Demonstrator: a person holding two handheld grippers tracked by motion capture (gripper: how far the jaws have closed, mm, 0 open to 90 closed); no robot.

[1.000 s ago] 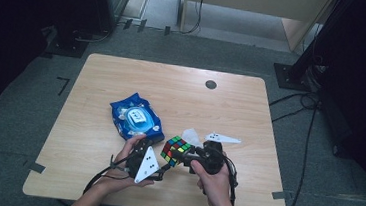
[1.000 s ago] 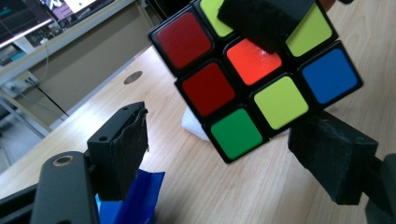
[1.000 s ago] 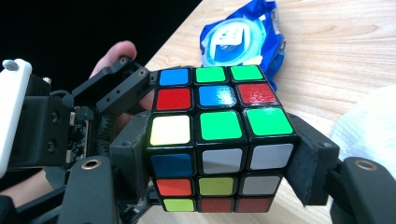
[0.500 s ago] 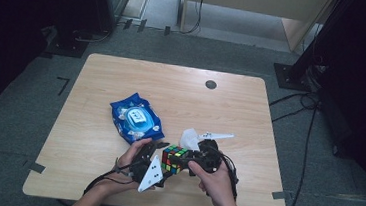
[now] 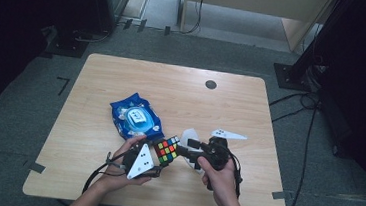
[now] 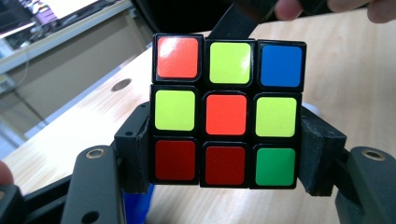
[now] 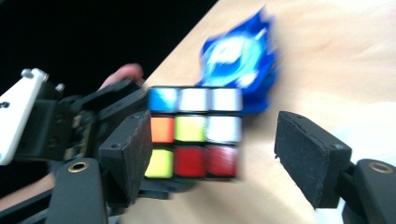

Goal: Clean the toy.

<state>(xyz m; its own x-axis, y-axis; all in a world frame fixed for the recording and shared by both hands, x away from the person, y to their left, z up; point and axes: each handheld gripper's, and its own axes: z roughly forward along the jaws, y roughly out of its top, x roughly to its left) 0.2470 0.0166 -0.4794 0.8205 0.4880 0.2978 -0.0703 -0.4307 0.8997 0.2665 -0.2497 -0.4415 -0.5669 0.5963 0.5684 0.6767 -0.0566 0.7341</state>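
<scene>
A scrambled colour cube point(image 5: 167, 150) hangs just above the wooden table point(image 5: 231, 107) near its front edge, between the two hand-held grippers. My left gripper point(image 6: 226, 156) has just been closing, and its pads point(image 6: 135, 156) now press on both sides of the cube point(image 6: 226, 114), over its lower two rows. My right gripper point(image 7: 224, 154) has just been opening. The cube point(image 7: 194, 133) lies against its left pad point(image 7: 128, 154), and the right pad stands well apart from it. In the high view, the left gripper point(image 5: 158, 157) meets the cube from the left and the right gripper point(image 5: 184, 152) from the right.
A blue pack of wipes point(image 5: 136, 117) lies just beyond the left hand. A white crumpled sheet point(image 5: 190, 135) lies behind the right gripper. A dark round grommet point(image 5: 211, 84) sits near the table's far edge. Dark stands and cables lie on the floor around the table.
The left gripper has come in against the cube and closed on it. The right gripper's jaws have loosened, leaving a gap at one side. The cube has shifted slightly left.
</scene>
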